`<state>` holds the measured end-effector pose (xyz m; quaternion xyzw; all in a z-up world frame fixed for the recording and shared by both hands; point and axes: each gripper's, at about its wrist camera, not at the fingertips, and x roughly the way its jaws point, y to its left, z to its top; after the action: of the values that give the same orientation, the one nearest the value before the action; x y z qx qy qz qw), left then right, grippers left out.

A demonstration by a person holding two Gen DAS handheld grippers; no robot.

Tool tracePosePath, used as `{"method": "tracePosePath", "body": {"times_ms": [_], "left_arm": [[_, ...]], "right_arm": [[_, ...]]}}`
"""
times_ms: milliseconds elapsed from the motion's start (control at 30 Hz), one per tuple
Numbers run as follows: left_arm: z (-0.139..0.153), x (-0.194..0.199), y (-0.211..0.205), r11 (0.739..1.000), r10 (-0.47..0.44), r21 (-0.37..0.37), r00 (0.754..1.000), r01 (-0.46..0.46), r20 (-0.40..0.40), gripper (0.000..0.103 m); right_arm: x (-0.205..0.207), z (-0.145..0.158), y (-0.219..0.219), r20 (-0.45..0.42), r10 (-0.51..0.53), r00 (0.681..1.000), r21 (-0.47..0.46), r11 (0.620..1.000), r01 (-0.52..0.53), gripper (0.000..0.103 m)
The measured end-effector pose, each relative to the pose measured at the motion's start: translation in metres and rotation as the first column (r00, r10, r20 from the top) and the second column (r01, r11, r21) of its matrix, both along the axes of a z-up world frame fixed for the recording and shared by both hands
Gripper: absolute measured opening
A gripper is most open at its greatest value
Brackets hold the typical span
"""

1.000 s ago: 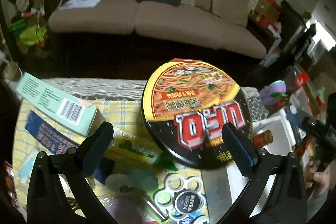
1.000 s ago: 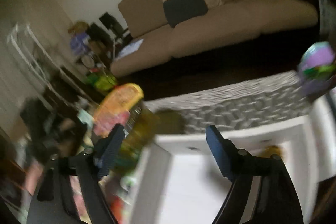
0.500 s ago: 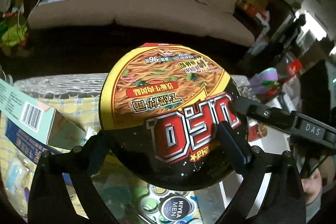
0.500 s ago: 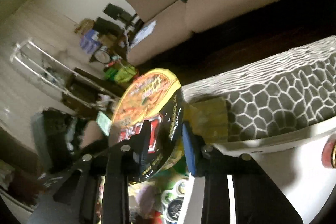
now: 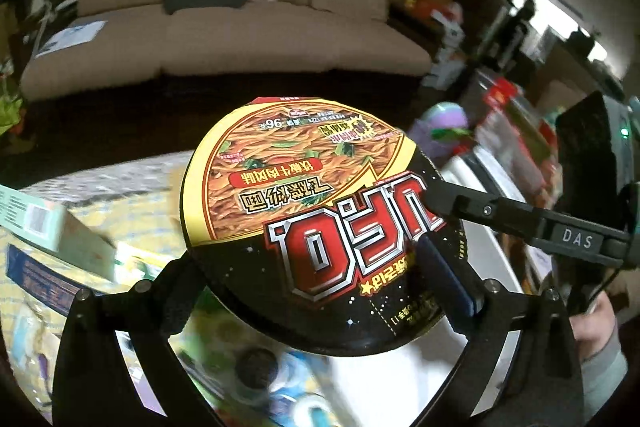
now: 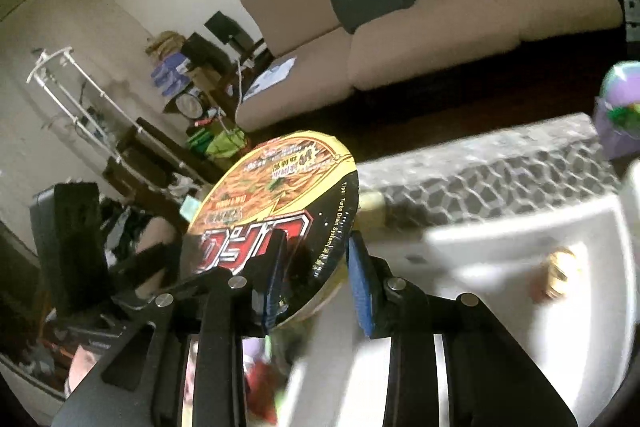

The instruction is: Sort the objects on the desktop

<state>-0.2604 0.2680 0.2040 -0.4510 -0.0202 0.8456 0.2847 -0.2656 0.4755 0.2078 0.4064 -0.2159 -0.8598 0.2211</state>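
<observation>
We see round black-and-yellow noodle bowl (image 5: pixel 316 223) held wide in left gripper (image 5: pixel 316 279), right gripper (image 6: pixel 316 279) pinching its rim

Round noodle bowl (image 5: pixel 320 227), tilted, held aloft

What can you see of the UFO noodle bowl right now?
The noodle bowl is a round, shallow instant-noodle tub with a glossy printed lid: yellow rim, a photo of fried noodles, red UFO lettering on black with small stars. It looks sealed. It is off the table, tilted, far edge higher. The left gripper spans its width; the right gripper clamps its rim edgewise, one finger lying across the lid.
</observation>
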Motion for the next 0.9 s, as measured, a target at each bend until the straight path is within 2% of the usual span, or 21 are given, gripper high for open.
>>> {"method": "tracePosePath", "body": {"times_ms": [133,300,600,700,767,833,900], "left_arm": [[-0.014,0.032,0.043,0.997,-0.072,-0.009,0.997,0.072,0.034,0.098],[-0.052,0.057,0.081,0.993,-0.107,-0.044,0.990,0.112,0.094,0.098],[-0.117,0.049,0.100,0.986,-0.068,-0.138,0.982,0.094,0.177,0.098],[-0.127,0.052,0.104,0.975,-0.059,-0.203,0.987,0.089,0.151,0.099],[-0.129,0.052,0.106,0.970,-0.051,-0.226,0.986,0.087,0.160,0.099],[-0.124,0.052,0.098,0.979,-0.044,-0.188,0.983,0.077,0.177,0.100],[-0.113,0.057,0.085,0.984,-0.030,-0.169,0.986,0.058,0.161,0.101]], "right_arm": [[0.032,-0.017,0.043,0.046,-0.018,0.999,-0.001,1.000,0.019,0.033],[0.049,-0.058,0.085,0.128,-0.069,0.989,-0.019,0.997,0.072,0.034],[0.037,-0.129,0.101,0.244,-0.102,0.964,-0.033,0.993,0.114,0.034],[0.027,-0.147,0.102,0.268,-0.110,0.957,-0.029,0.992,0.122,0.034],[0.024,-0.157,0.103,0.285,-0.120,0.951,-0.045,0.989,0.139,0.034],[0.022,-0.165,0.106,0.294,-0.133,0.946,-0.068,0.985,0.160,0.034],[0.020,-0.167,0.107,0.288,-0.146,0.946,-0.071,0.982,0.173,0.033]]}}
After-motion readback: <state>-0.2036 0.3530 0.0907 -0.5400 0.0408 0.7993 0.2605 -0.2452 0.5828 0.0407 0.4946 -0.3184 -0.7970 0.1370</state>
